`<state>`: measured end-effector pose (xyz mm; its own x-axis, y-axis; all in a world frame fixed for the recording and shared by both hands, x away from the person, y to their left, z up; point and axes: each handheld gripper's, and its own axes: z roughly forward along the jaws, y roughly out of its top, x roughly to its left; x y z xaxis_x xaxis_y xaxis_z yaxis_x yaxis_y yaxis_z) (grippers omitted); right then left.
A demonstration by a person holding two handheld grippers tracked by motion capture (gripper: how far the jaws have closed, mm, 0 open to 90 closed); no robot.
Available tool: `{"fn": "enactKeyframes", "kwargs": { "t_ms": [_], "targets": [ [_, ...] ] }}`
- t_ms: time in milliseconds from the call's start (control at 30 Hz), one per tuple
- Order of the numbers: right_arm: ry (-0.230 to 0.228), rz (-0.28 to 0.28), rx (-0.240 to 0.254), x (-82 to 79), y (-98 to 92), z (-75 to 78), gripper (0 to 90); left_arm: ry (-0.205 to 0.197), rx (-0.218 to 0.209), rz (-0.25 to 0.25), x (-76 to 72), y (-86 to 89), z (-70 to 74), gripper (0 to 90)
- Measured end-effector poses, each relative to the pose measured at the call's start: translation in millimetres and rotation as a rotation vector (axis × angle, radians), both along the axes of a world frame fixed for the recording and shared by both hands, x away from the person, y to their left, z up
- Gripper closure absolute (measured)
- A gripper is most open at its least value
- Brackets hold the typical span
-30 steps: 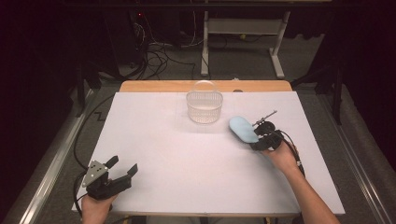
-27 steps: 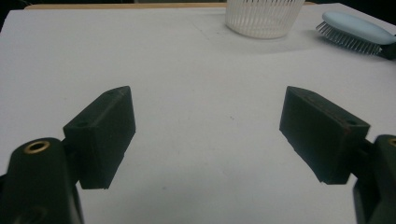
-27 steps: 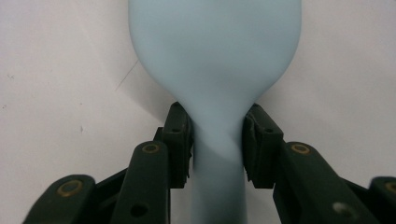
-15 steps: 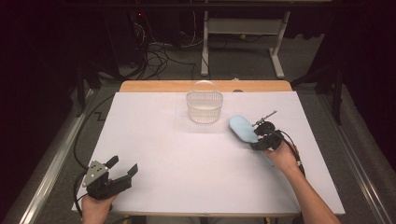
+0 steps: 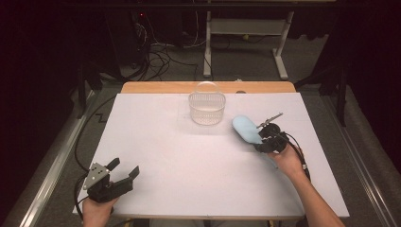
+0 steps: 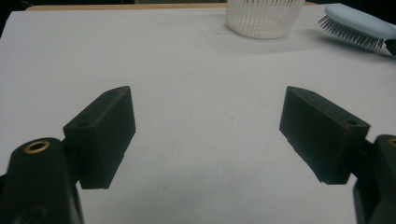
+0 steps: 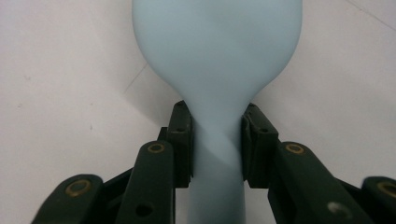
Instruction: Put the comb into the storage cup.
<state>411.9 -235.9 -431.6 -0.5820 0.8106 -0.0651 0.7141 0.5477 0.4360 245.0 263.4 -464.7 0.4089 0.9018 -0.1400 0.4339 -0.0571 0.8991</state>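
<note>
A light blue hairbrush (image 5: 246, 127) lies on the white table (image 5: 189, 165), right of centre, bristles down. In the right gripper view its handle (image 7: 215, 154) runs between the two black pads, which press on it from both sides below the oval head (image 7: 215, 46). My right gripper (image 5: 261, 138) has just been closing on this handle and is shut on it. At the table's near left corner, my left gripper (image 5: 125, 166) is held open over bare table with nothing between its fingers (image 6: 105, 130). The left gripper view shows the brush (image 6: 359, 23) far off at the upper right.
A white slatted basket (image 5: 206, 108) stands at the back middle of the table, just left of the brush, and appears at the top of the left gripper view (image 6: 261, 18). A wooden strip (image 5: 156, 87) edges the far side. Cables and desk legs lie on the floor beyond.
</note>
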Motion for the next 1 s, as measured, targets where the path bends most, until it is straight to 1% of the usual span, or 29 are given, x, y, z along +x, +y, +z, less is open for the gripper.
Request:
{"fn": "enactKeyframes", "kwargs": {
  "t_ms": [233, 300, 433, 600, 733, 933, 1000],
  "targets": [
    [-0.033, 0.005, 0.024, -10.1, -4.5, 6.1, 70.3, 0.0, 0.001, 0.0, 1.3, -1.2, -0.2, 17.9],
    [-0.044, 0.008, 0.038, -13.6, -6.0, 8.0, 70.3, 0.001, 0.003, -0.002, 2.1, -1.8, -0.4, 17.9],
    [-0.061, 0.012, 0.047, -19.6, -8.1, 10.7, 70.2, -0.001, 0.012, -0.002, 2.6, -2.2, -0.3, 17.9],
    [-0.077, 0.008, 0.066, -26.5, -10.5, 11.5, 70.2, -0.003, 0.011, -0.002, 3.1, -3.4, -0.2, 17.9],
    [-0.089, 0.004, 0.087, -32.5, -13.0, 11.7, 70.2, -0.006, 0.001, -0.002, 3.3, -4.6, 0.6, 17.9],
    [-0.111, 0.007, 0.119, -41.9, -16.7, 11.8, 70.2, -0.005, 0.001, -0.006, 4.2, -6.5, 0.9, 17.9],
    [-0.123, 0.007, 0.122, -45.5, -17.2, 11.9, 70.2, -0.006, 0.004, -0.01, 4.4, -7.3, 1.1, 17.9]
  ]
}}
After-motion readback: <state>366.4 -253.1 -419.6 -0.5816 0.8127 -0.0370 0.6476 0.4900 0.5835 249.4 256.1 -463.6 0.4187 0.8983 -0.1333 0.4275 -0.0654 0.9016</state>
